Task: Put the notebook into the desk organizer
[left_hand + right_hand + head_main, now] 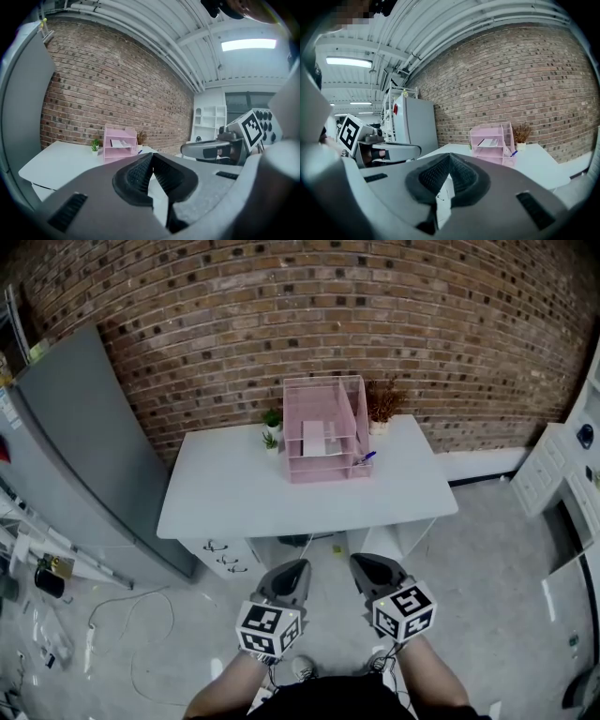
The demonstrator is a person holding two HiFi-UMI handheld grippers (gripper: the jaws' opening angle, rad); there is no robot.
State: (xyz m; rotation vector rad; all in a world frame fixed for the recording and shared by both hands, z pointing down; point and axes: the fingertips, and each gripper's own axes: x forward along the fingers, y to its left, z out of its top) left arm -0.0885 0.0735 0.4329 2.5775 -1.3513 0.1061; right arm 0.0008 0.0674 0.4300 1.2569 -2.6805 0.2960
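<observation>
Grippers fully closed, empty: left gripper [294,570], right gripper [364,567], both well apart from pink desk organizer [349,413]; notebook [314,439] inside it.

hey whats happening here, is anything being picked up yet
A person stands back from the white desk with the left hand-held gripper and right hand-held gripper held out in front, both shut and empty. The pink desk organizer at the desk's far side has a flat white item, maybe the notebook, lying on a shelf. Nothing is being handled right now.
</observation>
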